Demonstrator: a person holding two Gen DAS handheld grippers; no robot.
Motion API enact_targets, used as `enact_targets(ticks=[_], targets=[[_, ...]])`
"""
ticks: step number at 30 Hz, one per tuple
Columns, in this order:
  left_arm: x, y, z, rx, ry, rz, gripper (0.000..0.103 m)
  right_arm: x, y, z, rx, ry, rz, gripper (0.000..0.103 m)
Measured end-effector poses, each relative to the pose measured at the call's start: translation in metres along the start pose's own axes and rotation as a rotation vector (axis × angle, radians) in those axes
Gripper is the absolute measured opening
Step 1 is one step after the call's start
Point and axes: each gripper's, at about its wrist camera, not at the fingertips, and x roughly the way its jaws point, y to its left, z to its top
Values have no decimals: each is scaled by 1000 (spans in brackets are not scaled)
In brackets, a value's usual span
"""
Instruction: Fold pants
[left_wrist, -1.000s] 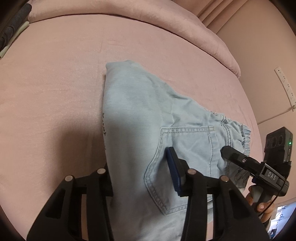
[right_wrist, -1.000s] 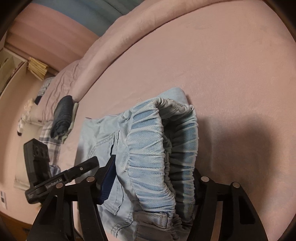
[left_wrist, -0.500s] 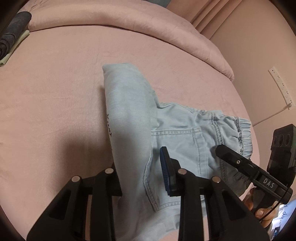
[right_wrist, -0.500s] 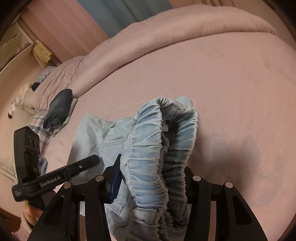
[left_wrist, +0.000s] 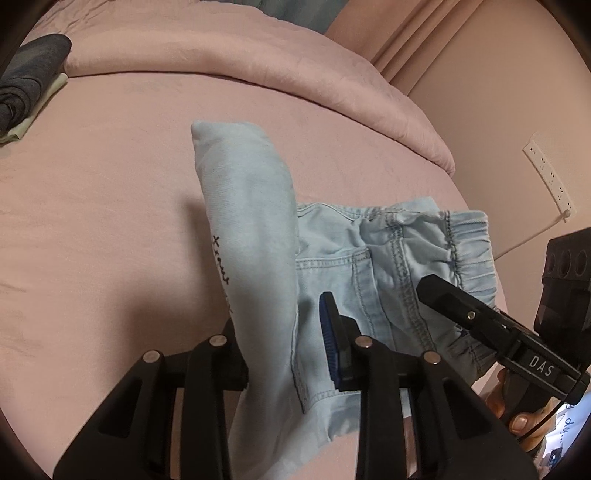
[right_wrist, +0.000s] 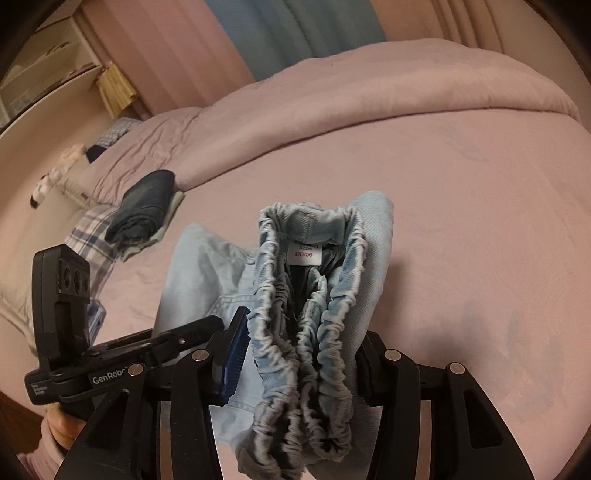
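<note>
Over the pink bed (left_wrist: 110, 206), the left gripper (left_wrist: 284, 354) is clamped on the pants (left_wrist: 251, 229) leg. The right gripper (right_wrist: 303, 354) pinches the bunched waistband (right_wrist: 310, 295).

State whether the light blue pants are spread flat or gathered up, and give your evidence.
Gathered up: the pants are folded over and lifted off the bed, with the elastic waistband bunched in the right tool.
</note>
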Motion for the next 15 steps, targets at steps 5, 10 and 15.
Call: enact_targets(ticks=[5, 10, 15], targets=[[-9, 7, 11, -11, -33, 4, 28, 7, 16, 11, -39, -2, 18, 52], [-17, 16, 29, -10, -70, 17, 28, 17, 33, 26, -75, -8, 47, 52], [-16, 27, 48, -17, -87, 34, 28, 33, 49, 45, -110, -21, 72, 52]])
